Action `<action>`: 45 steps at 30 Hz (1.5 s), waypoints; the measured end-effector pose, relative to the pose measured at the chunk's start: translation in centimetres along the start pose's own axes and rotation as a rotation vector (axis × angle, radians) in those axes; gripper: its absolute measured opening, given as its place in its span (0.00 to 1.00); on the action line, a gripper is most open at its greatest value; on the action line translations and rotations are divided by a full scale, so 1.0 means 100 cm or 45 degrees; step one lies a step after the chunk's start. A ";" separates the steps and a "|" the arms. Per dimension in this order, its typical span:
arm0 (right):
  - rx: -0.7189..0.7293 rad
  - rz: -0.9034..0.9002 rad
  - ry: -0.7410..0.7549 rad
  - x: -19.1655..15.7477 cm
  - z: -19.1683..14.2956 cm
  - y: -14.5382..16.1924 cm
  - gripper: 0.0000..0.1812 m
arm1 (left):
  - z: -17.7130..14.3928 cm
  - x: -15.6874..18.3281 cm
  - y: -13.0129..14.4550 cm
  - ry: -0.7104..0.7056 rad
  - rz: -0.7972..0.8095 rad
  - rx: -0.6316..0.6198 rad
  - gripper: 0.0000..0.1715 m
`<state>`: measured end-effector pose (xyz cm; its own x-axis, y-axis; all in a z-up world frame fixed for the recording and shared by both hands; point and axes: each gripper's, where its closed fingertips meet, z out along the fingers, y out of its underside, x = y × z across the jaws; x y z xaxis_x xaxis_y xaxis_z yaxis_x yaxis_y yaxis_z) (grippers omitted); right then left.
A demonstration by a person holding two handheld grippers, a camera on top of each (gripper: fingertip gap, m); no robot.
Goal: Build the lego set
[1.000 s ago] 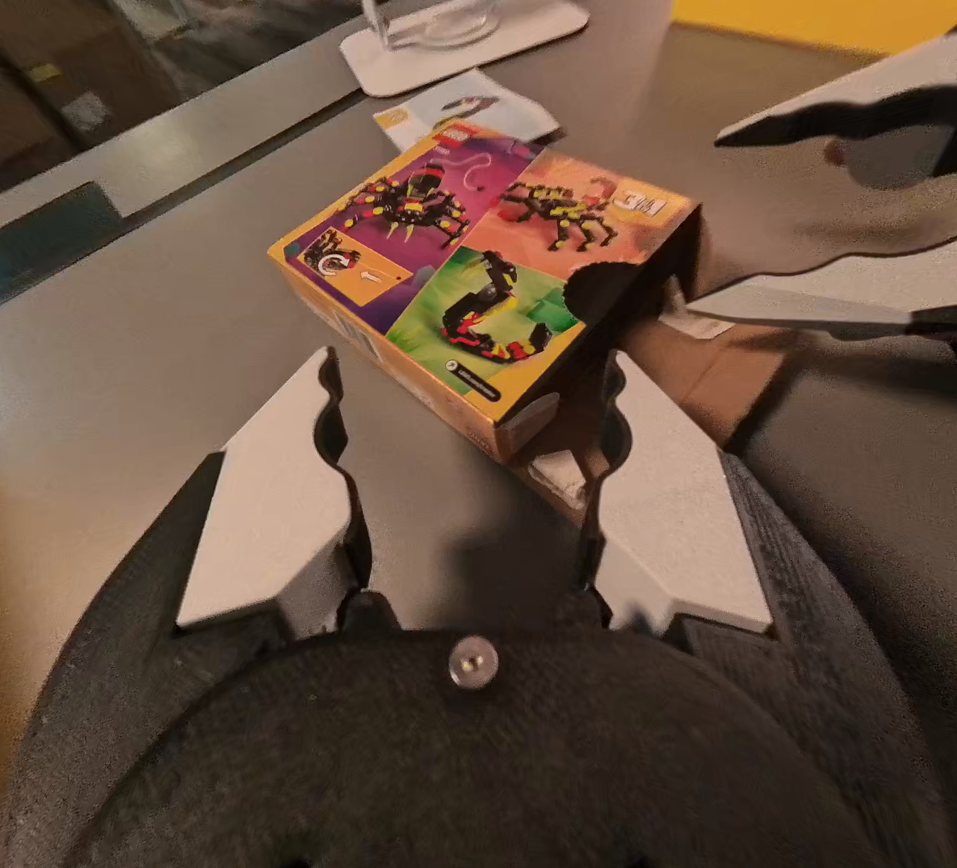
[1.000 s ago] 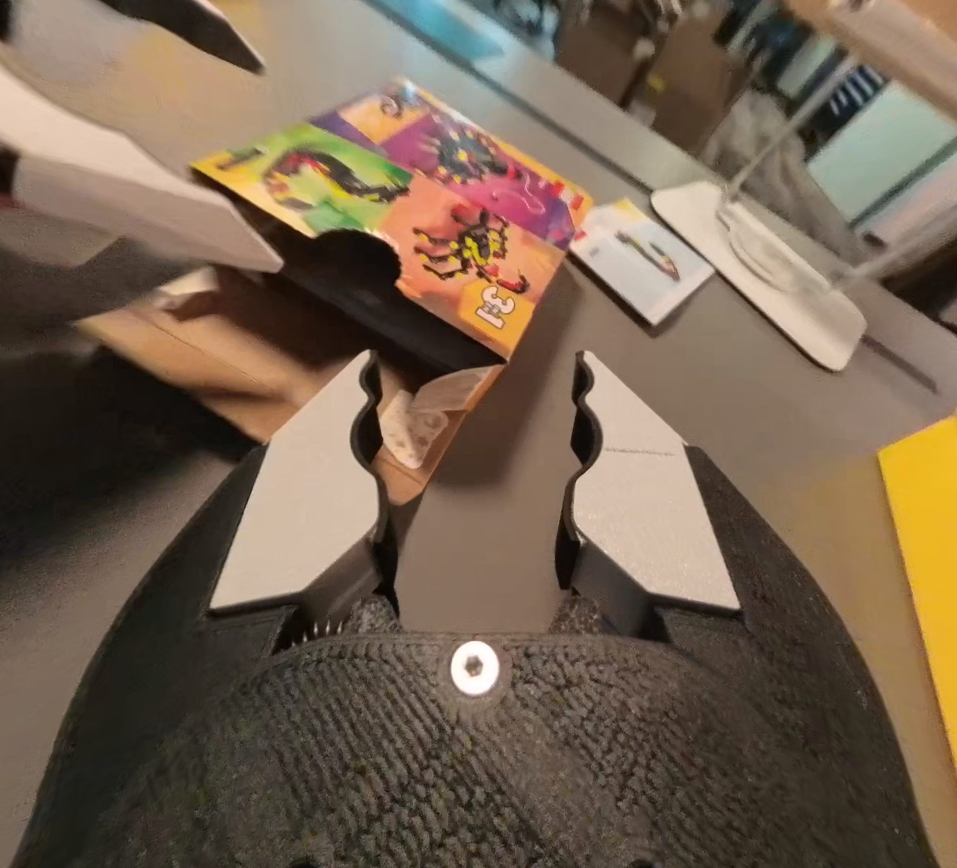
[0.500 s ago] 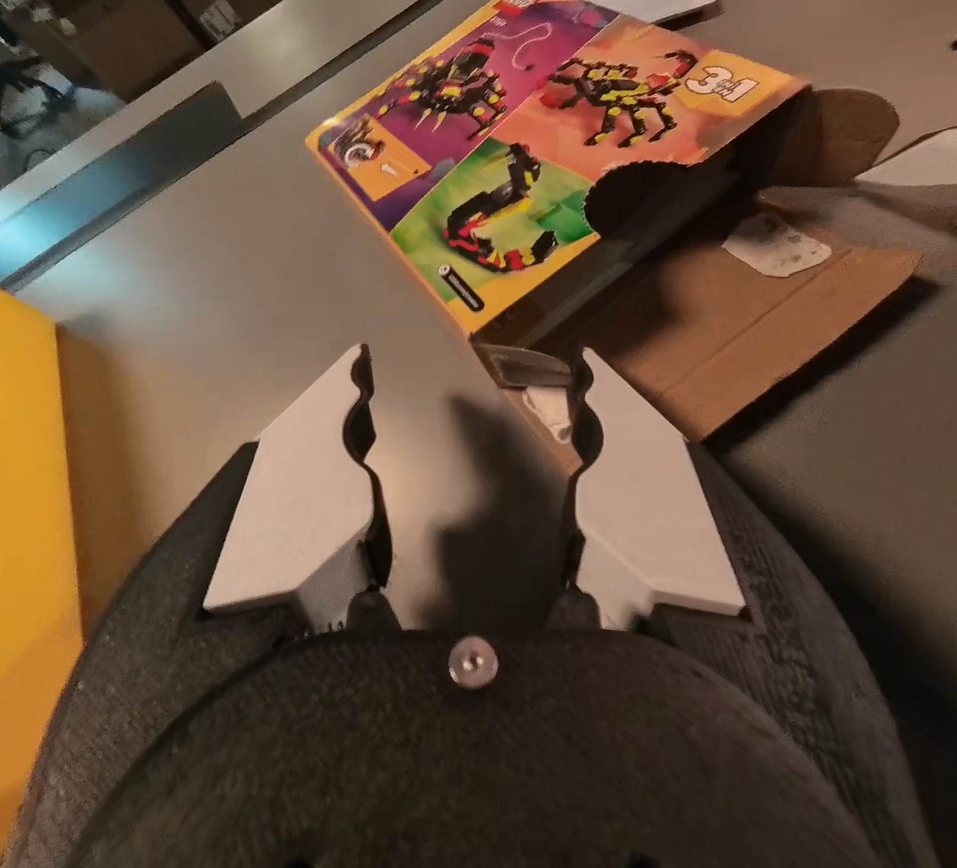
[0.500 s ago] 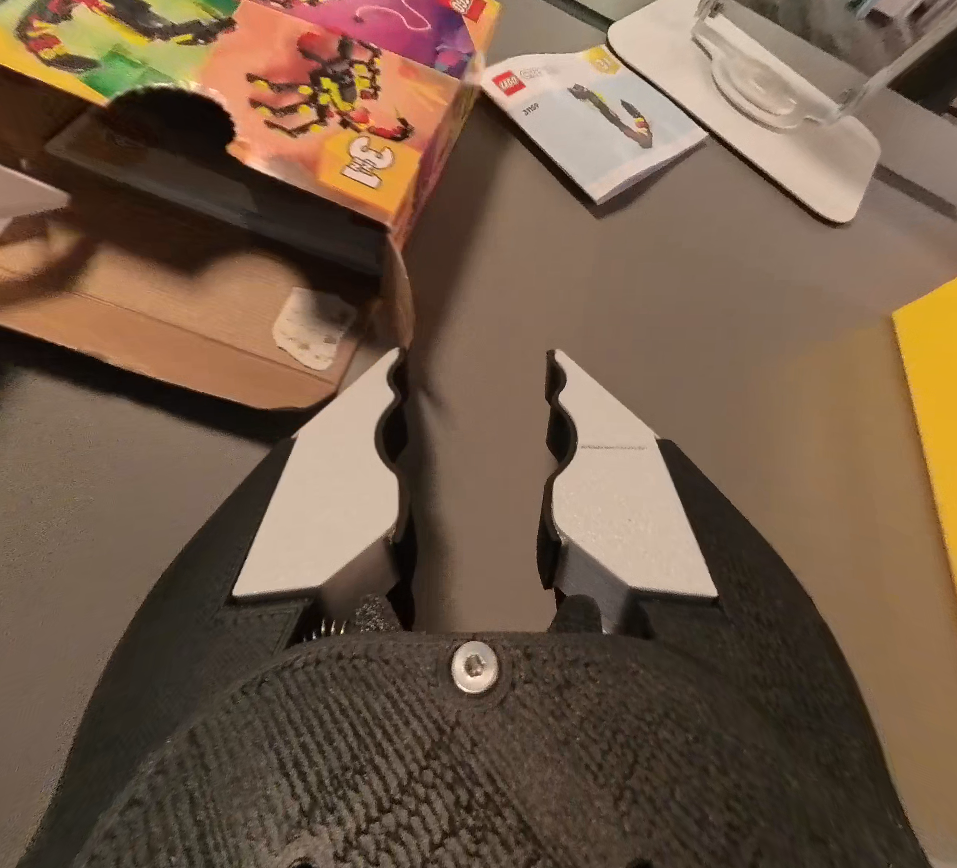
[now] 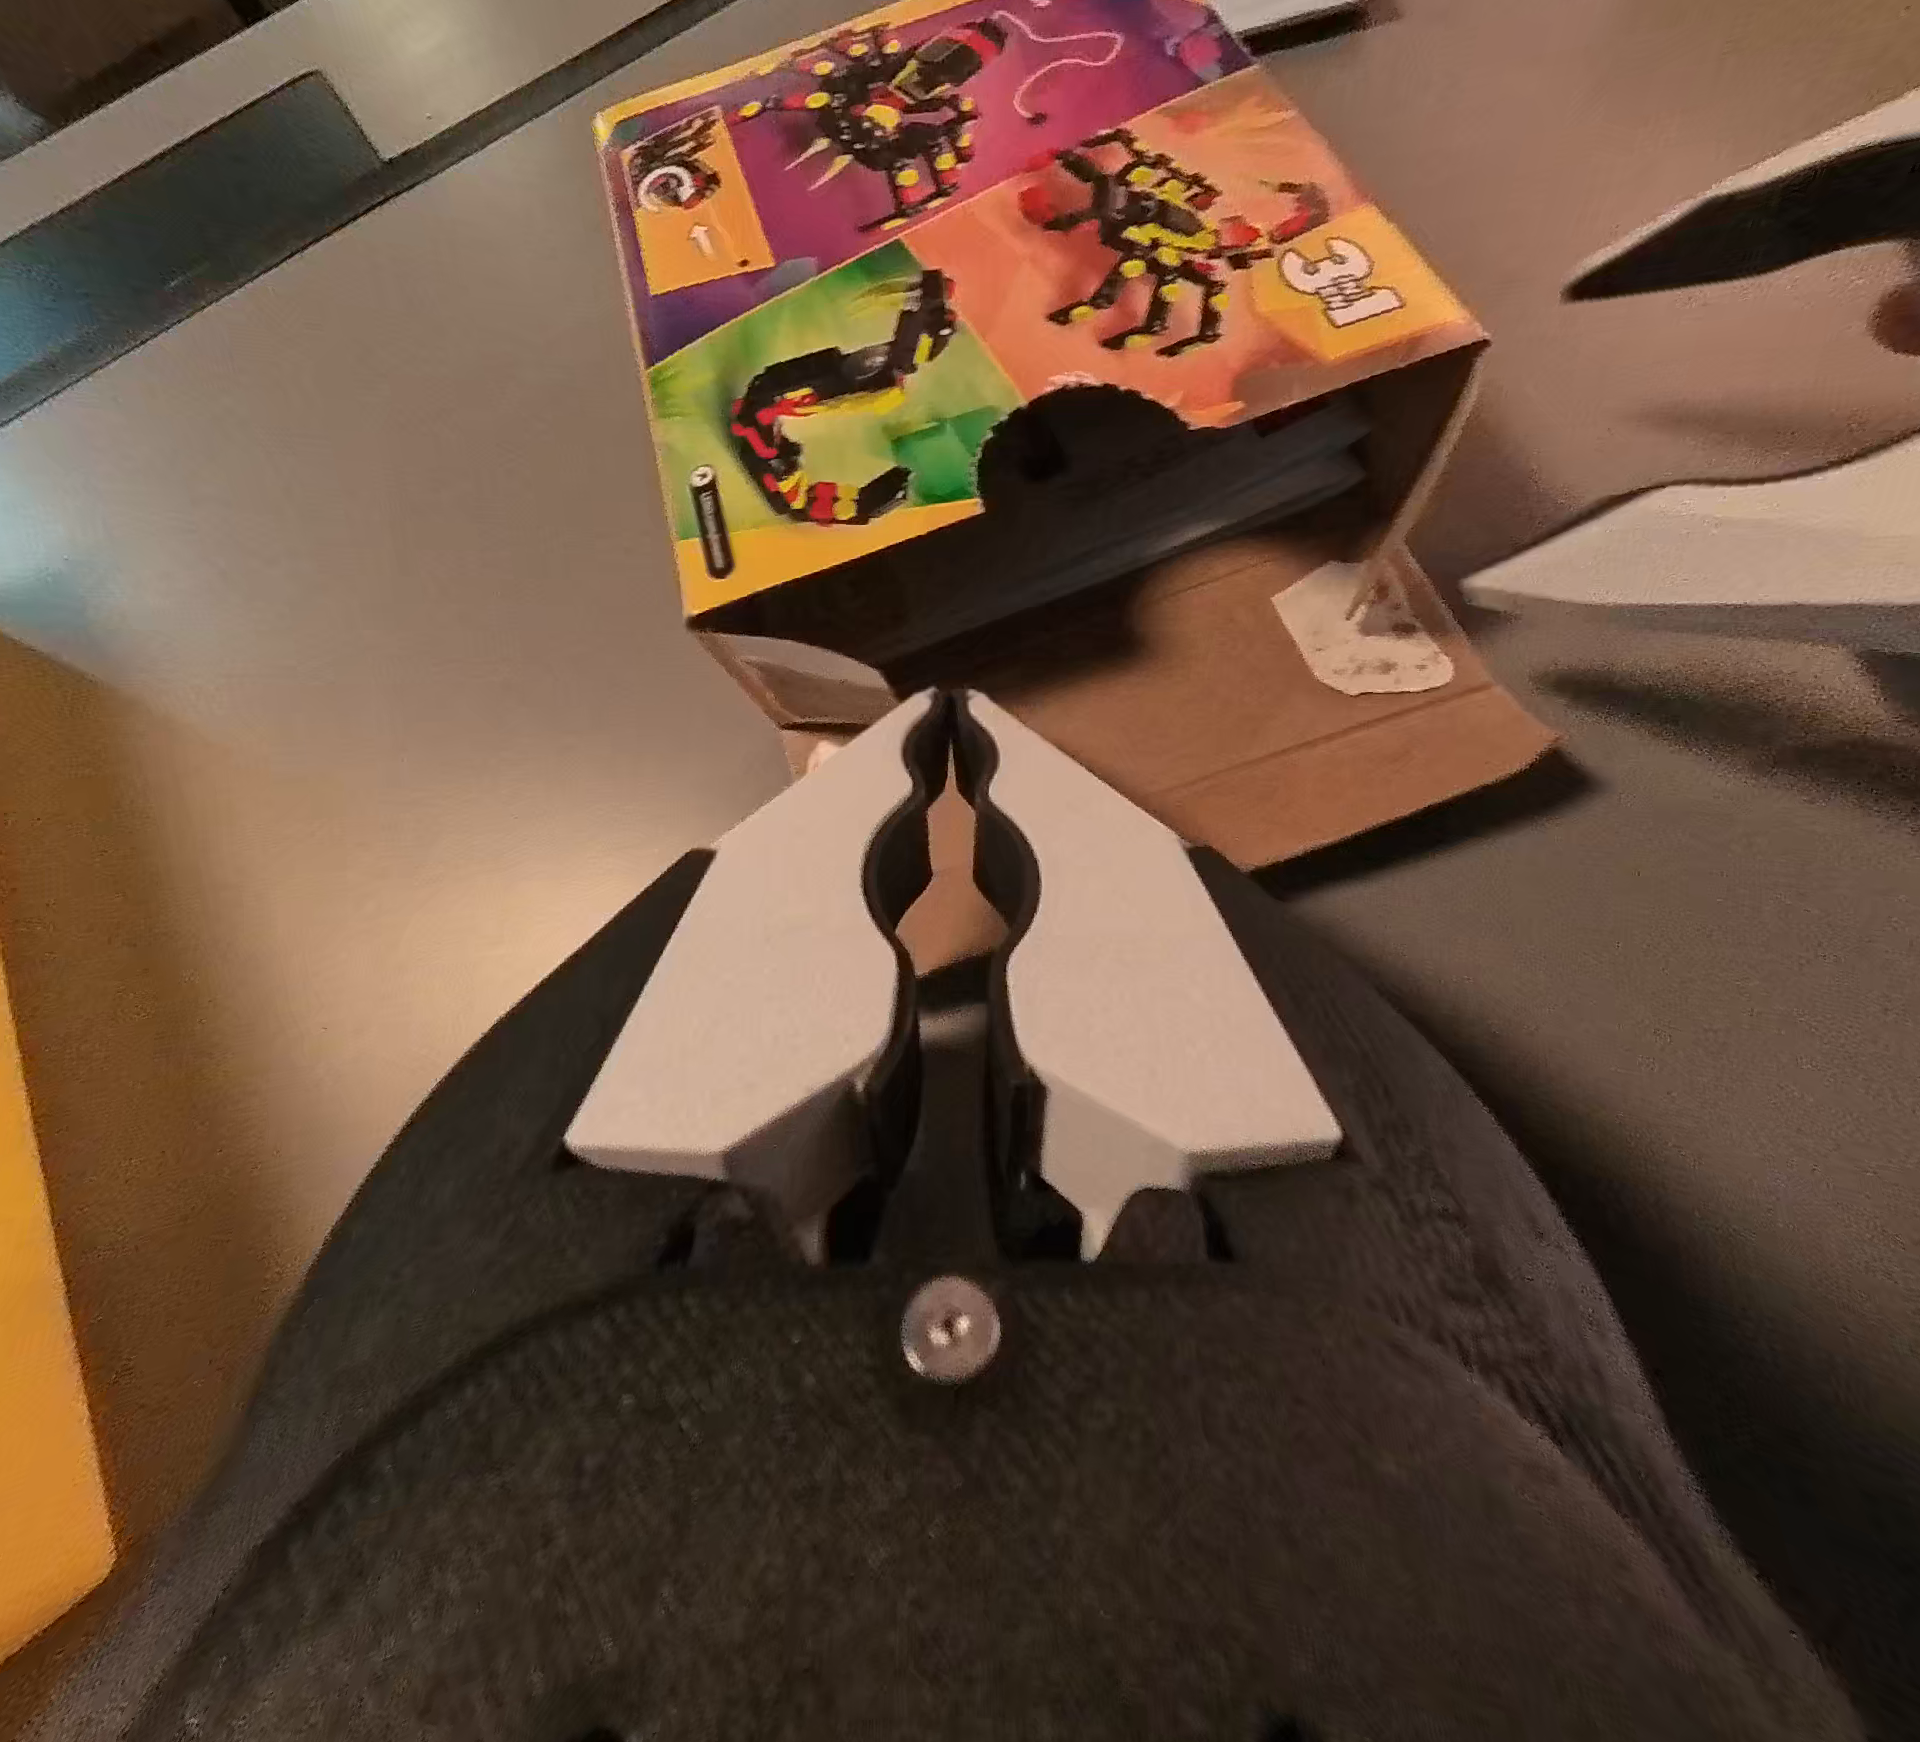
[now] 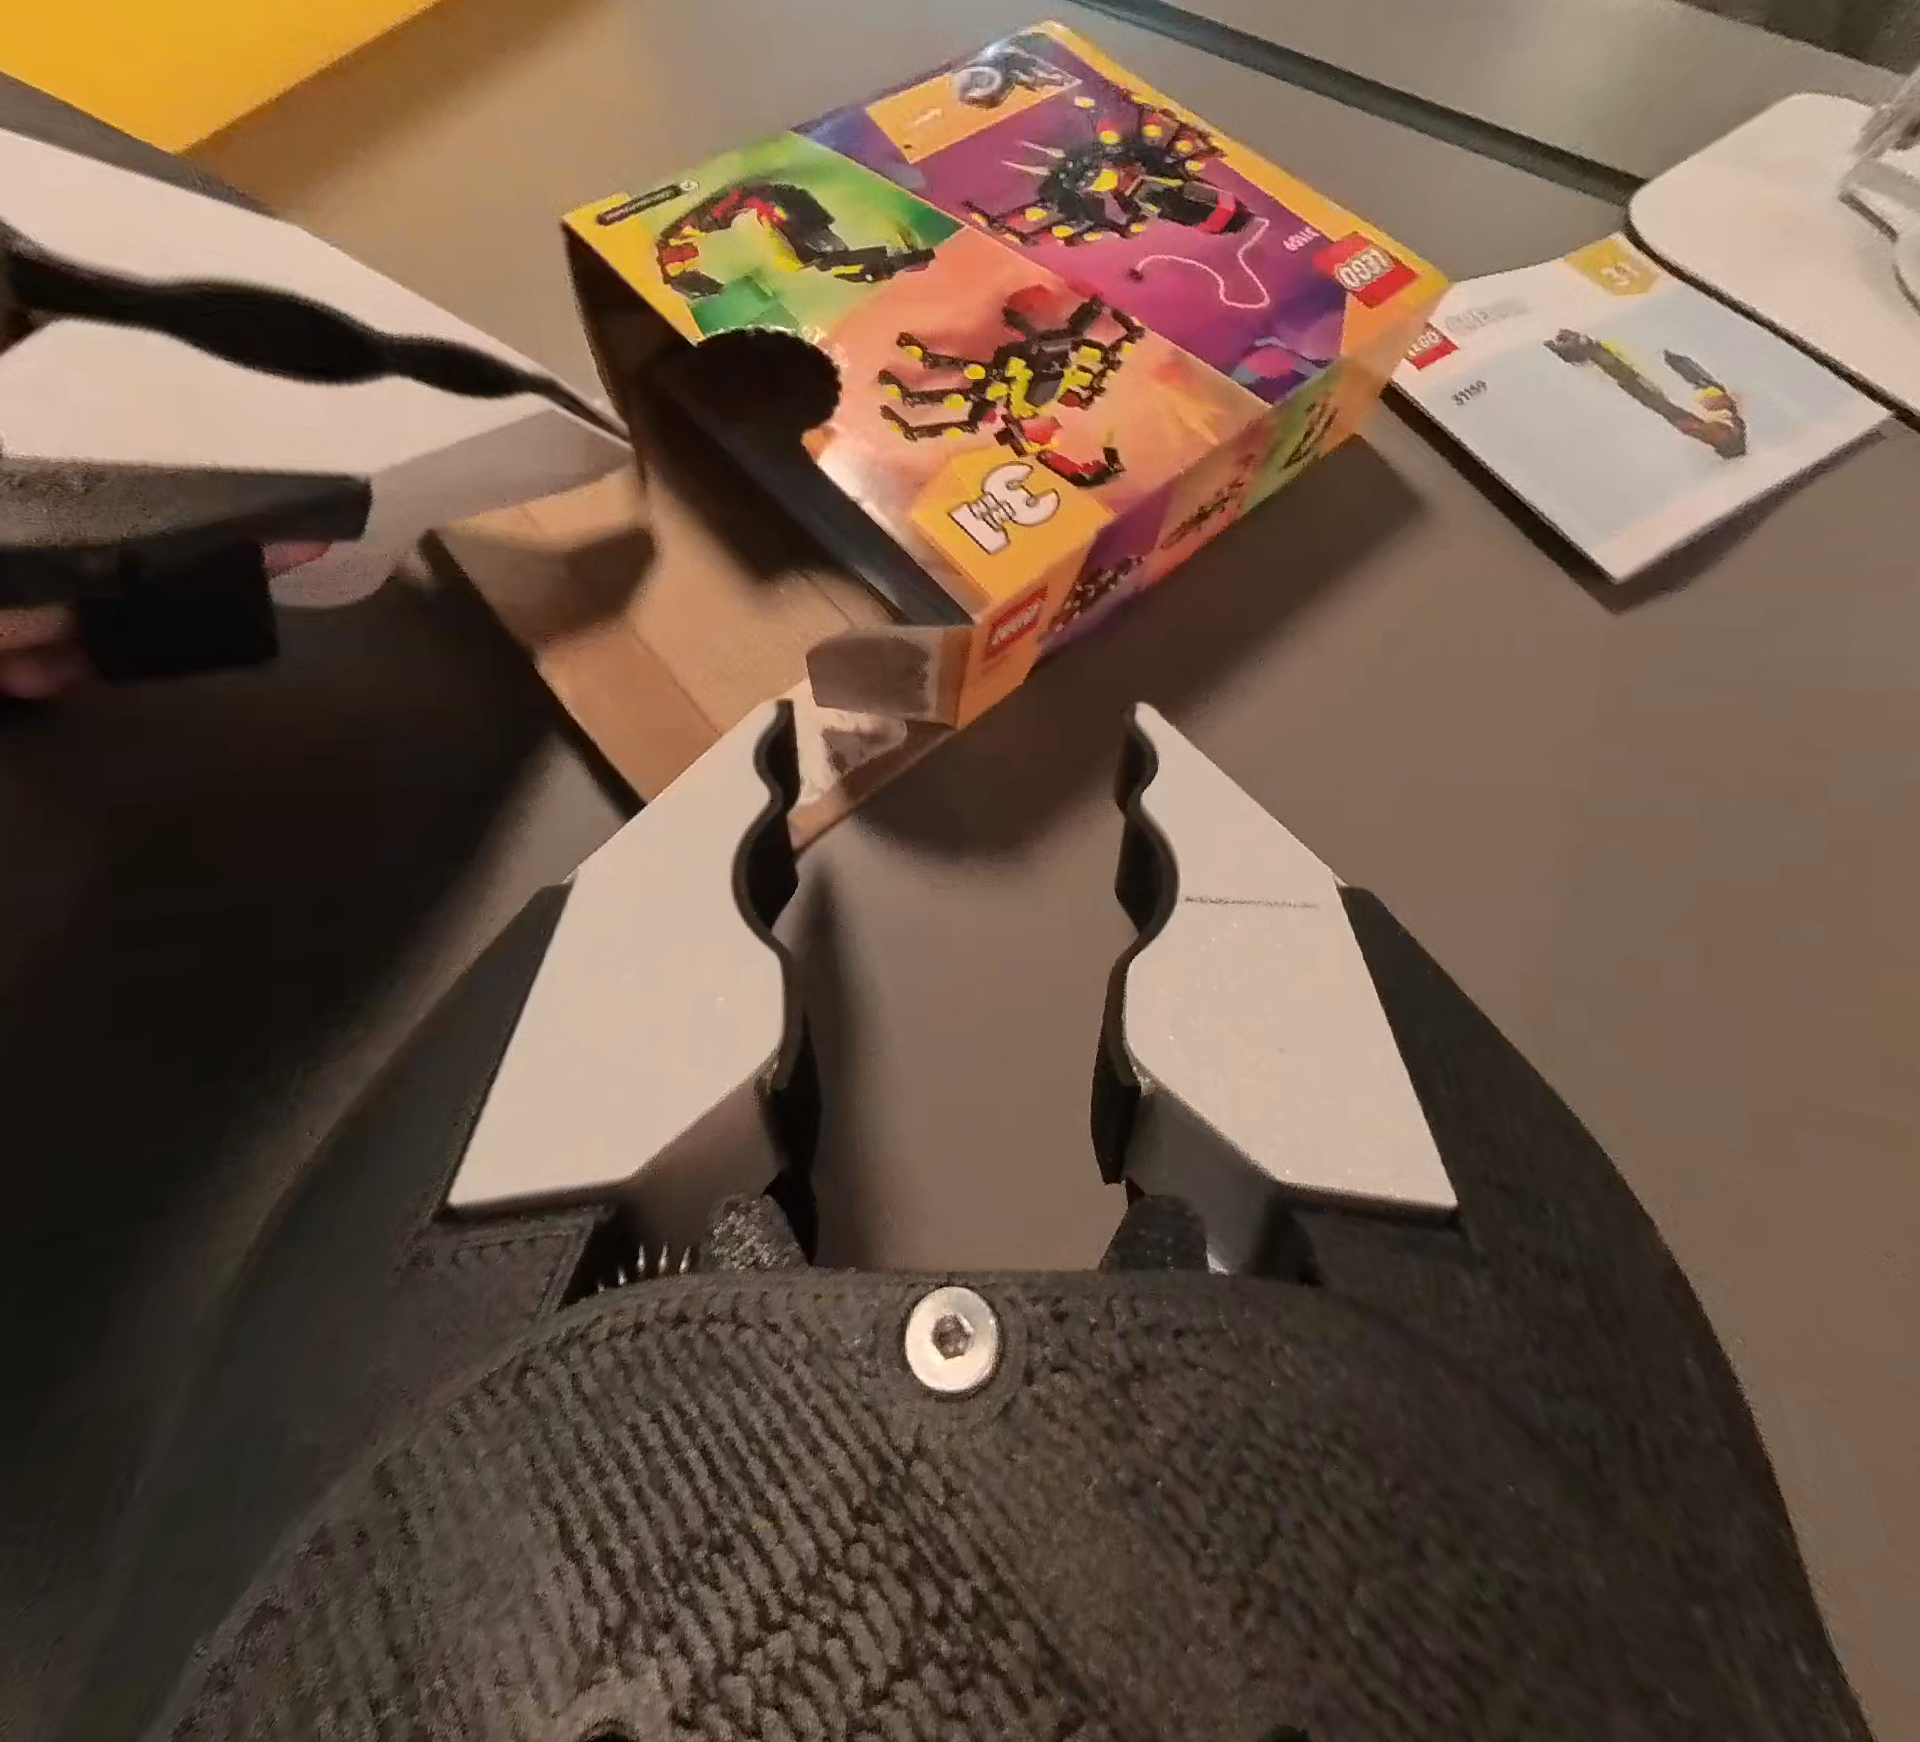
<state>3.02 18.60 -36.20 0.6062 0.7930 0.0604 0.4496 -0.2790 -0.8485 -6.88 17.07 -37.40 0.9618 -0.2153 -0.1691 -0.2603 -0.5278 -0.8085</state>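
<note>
The lego box lies on the worktop just ahead of my jaws, its end flap open. My left gripper is clenched, seemingly on the box's corner flap; my right gripper is released. No bricks are out, so building hasn't begun.

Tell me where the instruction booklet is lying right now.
The instruction booklet lies flat on the grey table, right of the lego box in the right wrist view, beside the white stand base.
</note>
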 end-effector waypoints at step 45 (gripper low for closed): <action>0.079 -0.026 -0.074 0.010 0.002 -0.001 0.00 | -0.006 -0.032 -0.008 -0.086 -0.130 0.079 0.32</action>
<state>3.43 19.50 -36.10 0.5576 0.8287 0.0486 0.4188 -0.2303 -0.8784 -9.78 17.64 -35.85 0.9870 -0.1065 -0.1202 -0.1573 -0.4916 -0.8565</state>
